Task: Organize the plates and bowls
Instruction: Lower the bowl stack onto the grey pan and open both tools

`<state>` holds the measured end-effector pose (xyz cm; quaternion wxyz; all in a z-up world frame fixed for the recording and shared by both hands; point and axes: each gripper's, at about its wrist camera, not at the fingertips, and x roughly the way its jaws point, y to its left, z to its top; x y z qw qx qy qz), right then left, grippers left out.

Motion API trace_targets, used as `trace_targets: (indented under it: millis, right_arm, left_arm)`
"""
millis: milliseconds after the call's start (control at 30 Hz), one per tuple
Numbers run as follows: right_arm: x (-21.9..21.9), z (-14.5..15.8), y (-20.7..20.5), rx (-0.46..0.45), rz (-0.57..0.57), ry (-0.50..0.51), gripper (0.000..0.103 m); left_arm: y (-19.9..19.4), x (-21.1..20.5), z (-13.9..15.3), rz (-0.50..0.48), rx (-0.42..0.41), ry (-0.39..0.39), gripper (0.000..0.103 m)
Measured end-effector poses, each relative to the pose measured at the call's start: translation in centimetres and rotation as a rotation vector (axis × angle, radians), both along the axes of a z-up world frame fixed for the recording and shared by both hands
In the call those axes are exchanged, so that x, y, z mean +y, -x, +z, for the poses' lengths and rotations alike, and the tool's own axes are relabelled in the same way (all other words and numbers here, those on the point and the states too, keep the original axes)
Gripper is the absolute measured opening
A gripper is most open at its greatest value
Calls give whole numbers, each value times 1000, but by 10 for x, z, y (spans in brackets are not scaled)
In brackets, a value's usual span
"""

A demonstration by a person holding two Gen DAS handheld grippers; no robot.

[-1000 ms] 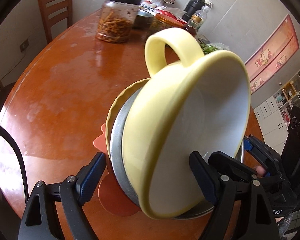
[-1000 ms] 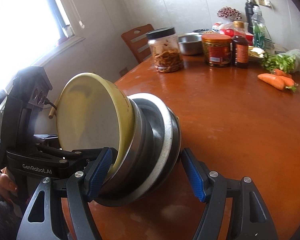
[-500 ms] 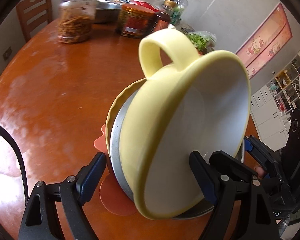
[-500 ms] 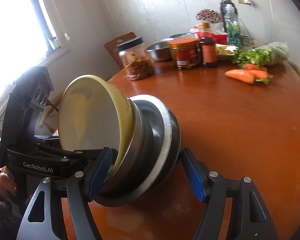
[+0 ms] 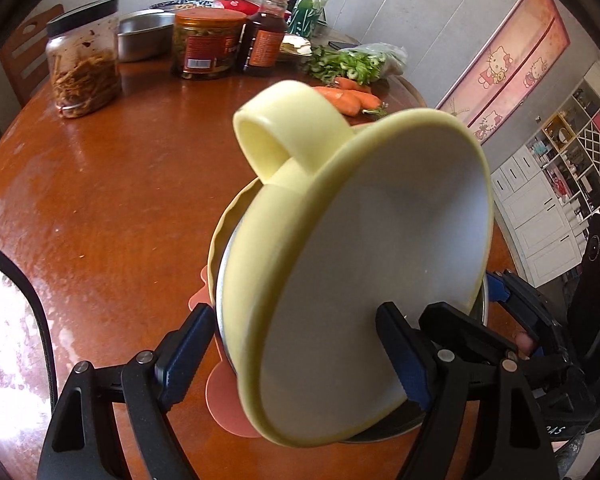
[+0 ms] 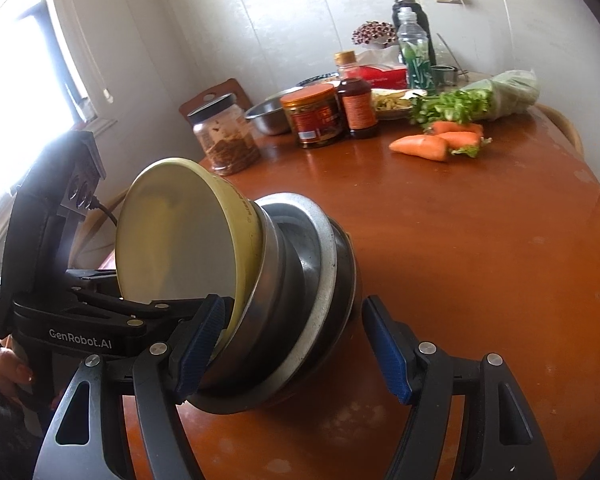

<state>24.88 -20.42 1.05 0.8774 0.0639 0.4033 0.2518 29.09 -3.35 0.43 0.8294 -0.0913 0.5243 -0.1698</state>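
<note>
A stack of dishes is held tilted above the round wooden table [image 5: 100, 184]. In the left wrist view its top piece is a pale yellow bowl [image 5: 380, 272] with a loop handle, over a steel bowl [image 5: 222, 300], a yellow plate rim [image 5: 216, 240] and an orange plate [image 5: 224, 408]. My left gripper [image 5: 296, 356] is shut on the stack's edge. In the right wrist view the yellow bowl [image 6: 184, 236] sits in nested steel bowls [image 6: 300, 280]. My right gripper [image 6: 290, 348] is shut on the stack from the opposite side.
At the table's far side stand a glass jar of snacks [image 5: 84, 68], an orange-lidded jar [image 5: 208, 44], a sauce bottle [image 5: 266, 32], a steel basin [image 5: 144, 36], carrots [image 6: 432, 144] and bagged greens [image 6: 484, 100]. A wooden chair [image 5: 24, 52] stands behind.
Both grippers have swung the stack to the right across the table. The jars, bottles and carrots have come into fuller view. The grip on the stack is unchanged.
</note>
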Motion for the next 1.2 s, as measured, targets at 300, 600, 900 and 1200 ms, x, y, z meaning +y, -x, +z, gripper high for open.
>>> trace_targets:
  millis: [300, 600, 900, 1200]
  right_arm:
    - [-8, 2, 3, -1, -25, 1, 73]
    - [-8, 3, 5, 2, -35, 7, 73]
    - [-6, 5, 6, 2, -38, 11, 73]
    - [-3, 8, 10, 1, -51, 15, 73]
  left_arm:
    - [-2, -8, 0, -5, -9, -11, 82]
    - [-1, -7, 1, -5, -12, -4, 82]
    - [5, 1, 7, 11, -31, 4, 82]
    - [15, 10, 12, 31, -56, -19, 82]
